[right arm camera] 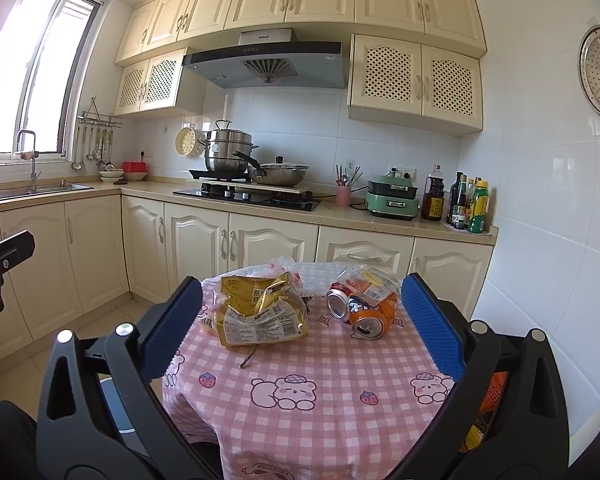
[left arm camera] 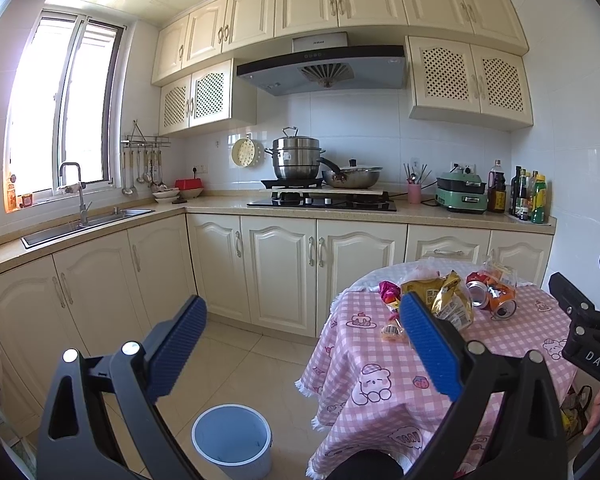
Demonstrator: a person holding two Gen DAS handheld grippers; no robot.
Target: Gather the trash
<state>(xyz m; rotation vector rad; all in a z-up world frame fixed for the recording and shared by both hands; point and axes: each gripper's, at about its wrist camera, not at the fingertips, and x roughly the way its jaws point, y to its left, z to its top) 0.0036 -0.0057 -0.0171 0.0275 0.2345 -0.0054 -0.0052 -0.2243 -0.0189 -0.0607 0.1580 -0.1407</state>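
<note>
Hovering low over the near edge of the pink checked tablecloth (right arm camera: 300,380), right gripper (right arm camera: 300,328) spread wide and empty, blue pads (right arm camera: 432,324) framing the trash ahead rather than touching any of it. Left gripper (left arm camera: 304,344) likewise spread and holding nothing, off the table's side and above bare floor, with the pale blue bin (left arm camera: 232,446) standing open just below and between its fingers (handy for a drop, less so for a pick). Straight ahead of the right gripper, nearest of the litter, lay the yellow snack bag (right arm camera: 260,316), crumpled and flattened, long axis running roughly across the line of approach, left of centre between the pads. Beside it to the right, and well apart from the bag, sat the orange can (right arm camera: 370,318) on its side, open end turned toward the camera, touching the silver-ended red can (right arm camera: 338,300) behind it. Farther back, clear plastic wrappers (right arm camera: 364,276) heaped against the cans near the table's far rim. Judged from this: right hand nearer and squarely facing the pile, left hand nearer the bin; yellow bag probably easiest taken with a slight shift left and a pinch across its short width. Beyond, cream cabinets (right arm camera: 268,248) and the stove, no part of the job.
</note>
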